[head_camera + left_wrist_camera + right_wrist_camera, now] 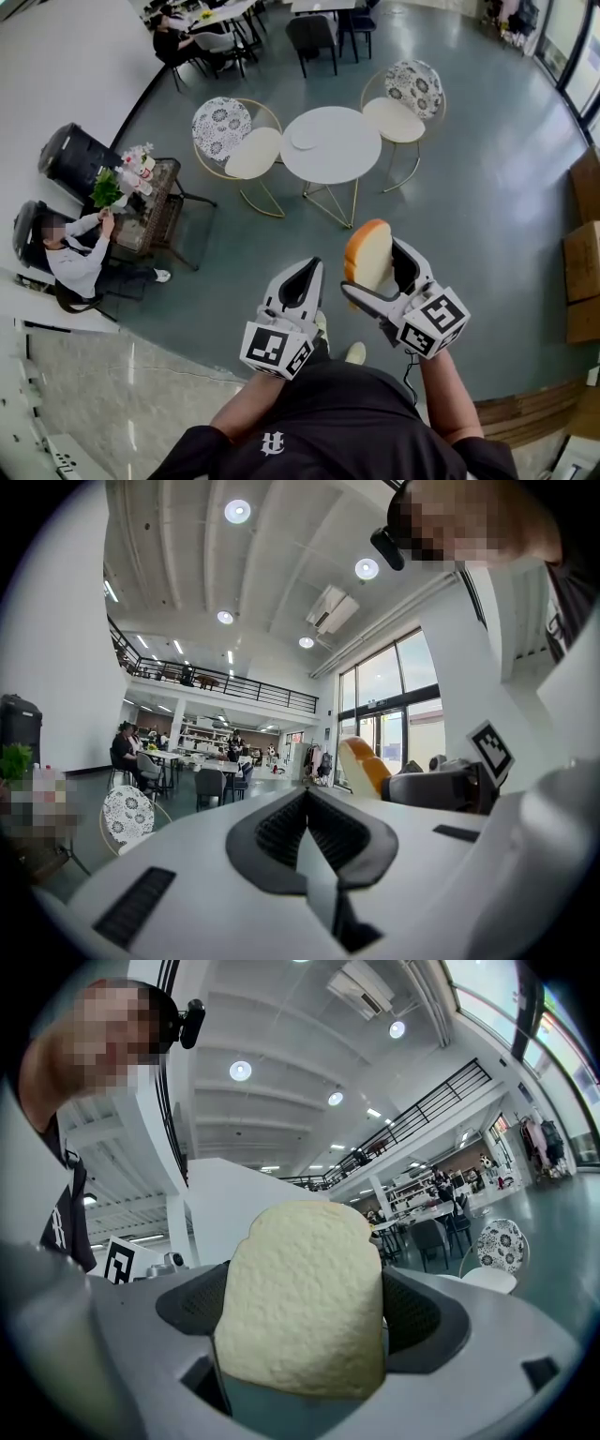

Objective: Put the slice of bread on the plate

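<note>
A slice of bread [367,253], pale crumb with a tan crust, stands upright between the jaws of my right gripper [371,266], held above the floor. In the right gripper view the bread [300,1297] fills the gap of that gripper [302,1330], which is shut on it. My left gripper [307,277] hangs beside it to the left, shut with nothing in it; its own view shows the closed jaws [306,834] and the bread [362,761] off to the right. A small white plate [303,140] lies on the round white table [342,155] ahead.
Two patterned chairs [232,136] [405,98] flank the table. A seated person [77,255] is at a small table with a plant [141,192] on the left. Cardboard boxes [583,272] sit at the right edge. Grey floor lies between me and the table.
</note>
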